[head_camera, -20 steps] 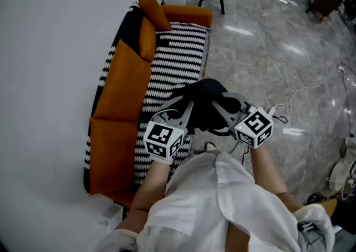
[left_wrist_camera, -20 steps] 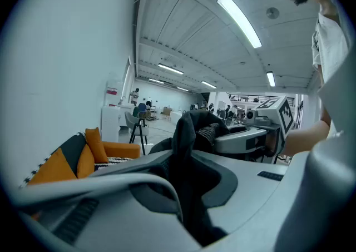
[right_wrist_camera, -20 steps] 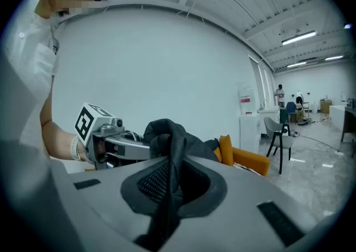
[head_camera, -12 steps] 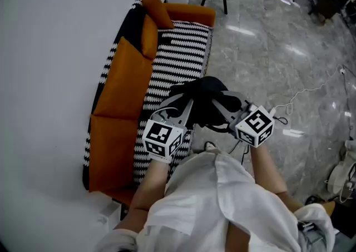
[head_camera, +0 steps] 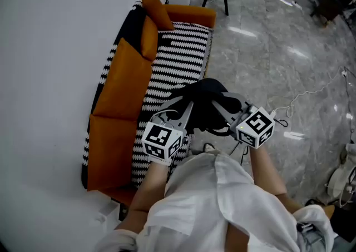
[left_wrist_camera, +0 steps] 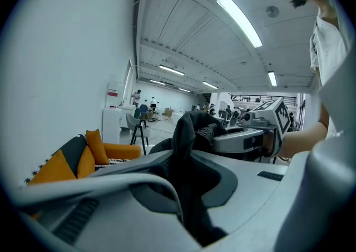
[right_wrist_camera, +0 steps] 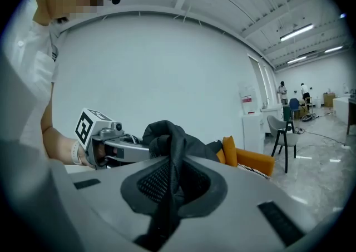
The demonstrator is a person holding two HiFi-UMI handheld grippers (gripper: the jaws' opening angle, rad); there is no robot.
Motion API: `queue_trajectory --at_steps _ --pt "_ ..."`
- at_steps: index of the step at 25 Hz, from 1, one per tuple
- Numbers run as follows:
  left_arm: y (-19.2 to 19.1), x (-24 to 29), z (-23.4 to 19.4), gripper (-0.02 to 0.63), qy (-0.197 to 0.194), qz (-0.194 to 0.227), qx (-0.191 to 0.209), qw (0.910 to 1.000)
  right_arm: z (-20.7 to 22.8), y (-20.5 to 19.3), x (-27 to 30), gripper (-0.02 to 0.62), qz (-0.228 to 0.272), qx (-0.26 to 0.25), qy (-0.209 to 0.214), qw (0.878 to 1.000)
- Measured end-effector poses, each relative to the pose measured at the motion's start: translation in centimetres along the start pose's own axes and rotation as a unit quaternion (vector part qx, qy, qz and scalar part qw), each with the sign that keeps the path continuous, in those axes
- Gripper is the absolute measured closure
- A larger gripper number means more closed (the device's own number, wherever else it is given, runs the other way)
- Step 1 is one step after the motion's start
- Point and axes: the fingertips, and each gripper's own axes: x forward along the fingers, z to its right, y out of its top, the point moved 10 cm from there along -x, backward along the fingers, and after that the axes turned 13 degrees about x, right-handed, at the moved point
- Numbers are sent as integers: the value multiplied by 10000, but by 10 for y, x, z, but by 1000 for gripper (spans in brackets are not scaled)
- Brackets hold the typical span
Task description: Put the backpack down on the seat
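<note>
Change since the earlier frame: almost none. The backpack (head_camera: 207,98) stayed at frame centre, held aloft by the striped seat's (head_camera: 178,56) lower-right edge. Left hand-held gripper (head_camera: 188,109) and right hand-held gripper (head_camera: 221,109): each clamped on its black fabric. Recommended: carry both leftward, lower evenly, then release.

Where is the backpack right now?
In the head view's middle, the backpack hangs pinched between the left tongs and right tongs, by the sofa's front edge.
</note>
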Motion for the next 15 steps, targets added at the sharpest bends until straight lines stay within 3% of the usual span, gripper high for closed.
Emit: queue_trajectory --at_steps 15 --pt "10 33 14 548 268 -68 -82 9996 43 10 -10 557 35 157 416 9990"
